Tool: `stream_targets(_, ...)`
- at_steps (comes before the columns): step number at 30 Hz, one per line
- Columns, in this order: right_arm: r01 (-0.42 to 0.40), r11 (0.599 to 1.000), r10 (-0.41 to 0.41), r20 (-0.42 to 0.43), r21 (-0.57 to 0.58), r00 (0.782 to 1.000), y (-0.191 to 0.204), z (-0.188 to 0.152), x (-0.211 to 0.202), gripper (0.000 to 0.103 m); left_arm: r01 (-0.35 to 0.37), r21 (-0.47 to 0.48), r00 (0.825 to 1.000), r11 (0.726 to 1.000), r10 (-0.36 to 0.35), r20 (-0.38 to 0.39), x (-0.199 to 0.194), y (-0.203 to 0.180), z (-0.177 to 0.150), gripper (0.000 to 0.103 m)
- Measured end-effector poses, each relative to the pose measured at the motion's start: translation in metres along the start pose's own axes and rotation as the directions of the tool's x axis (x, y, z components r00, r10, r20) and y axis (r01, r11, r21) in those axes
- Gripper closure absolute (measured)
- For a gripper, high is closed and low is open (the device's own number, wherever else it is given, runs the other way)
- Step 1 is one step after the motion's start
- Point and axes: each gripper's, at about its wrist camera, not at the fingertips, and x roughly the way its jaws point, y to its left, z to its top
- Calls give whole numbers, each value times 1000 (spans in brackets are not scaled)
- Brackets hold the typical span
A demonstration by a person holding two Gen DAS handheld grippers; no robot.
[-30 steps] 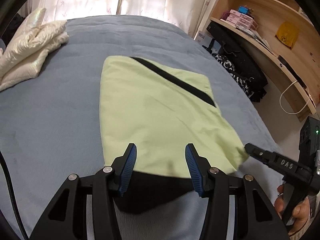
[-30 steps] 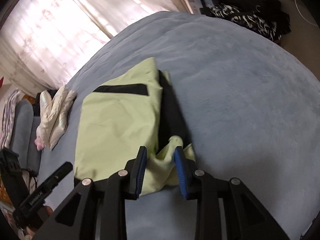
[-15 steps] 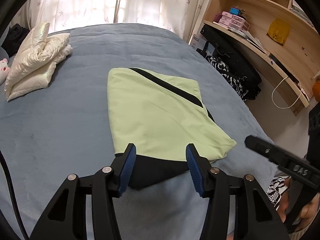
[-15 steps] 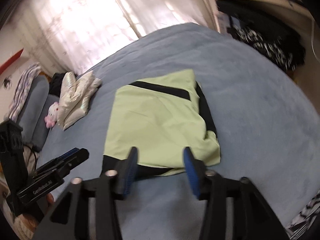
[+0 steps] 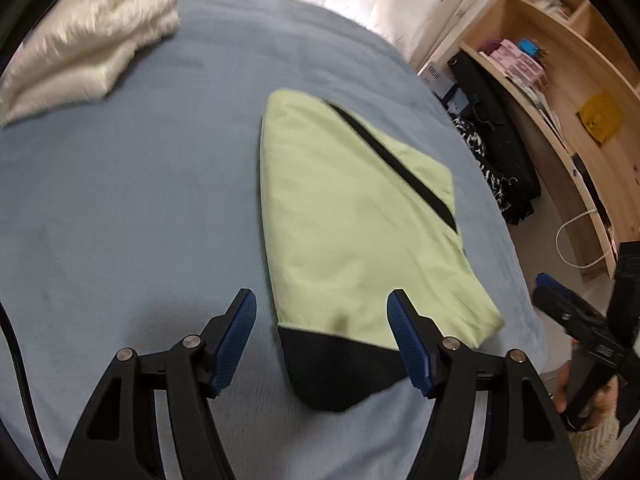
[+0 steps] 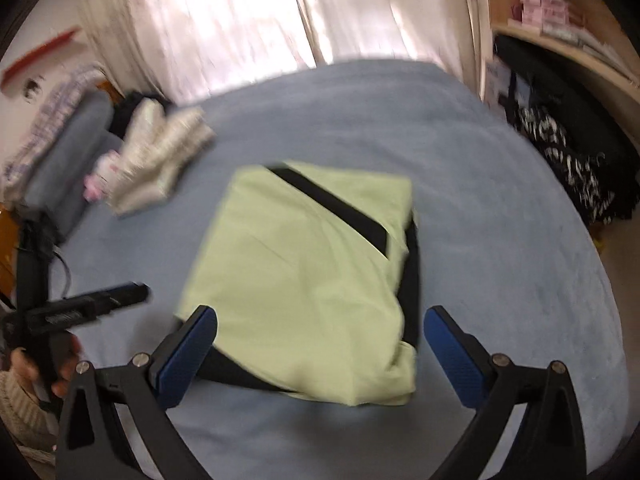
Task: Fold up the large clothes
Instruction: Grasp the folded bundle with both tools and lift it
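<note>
A folded pale-green fabric garment with a black diagonal stripe and black lower layer (image 5: pixel 360 220) lies flat near the middle of a grey-blue plush bed cover (image 5: pixel 132 208), its black part protruding at the near edge and along one side. The left gripper (image 5: pixel 322 328) hangs above the near end of the garment, its blue-padded jaws opening, with no cloth pinched between them. The right gripper (image 6: pixel 320 344) hangs above the same near edge, its jaws also opening and spread very wide, clear of the fabric. In the left wrist view the right gripper appears at the frame's right margin, off the bed's edge. A folded cream quilted item (image 5: pixel 80 52) lies well apart, at the far corner of the bed. Wooden shelving (image 5: pixel 560 92) stands beside the bed; both views are motion-blurred
</note>
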Motion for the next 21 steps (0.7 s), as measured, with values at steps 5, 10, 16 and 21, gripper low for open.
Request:
stream_targets(5,-27,999,31,-98,46,995,-44,4,54,1,28,-55,995,998,-33,-89,50,11,9,37)
stream_targets(10,-176,961,217,-189,211,958,-88,-1,106,21,41,-54,991,998,-48,-124,83,7,10,31)
stream_targets(16,-333,897,386,-148,291,910,-107,-7,136,24,108,-92,982,990,-121,-142,107,12,14,20)
stream_targets(21,-496,802,557,-117,334,822,-108,-7,157,46,168,-115,973,979,-184,-138,120,20,20,13)
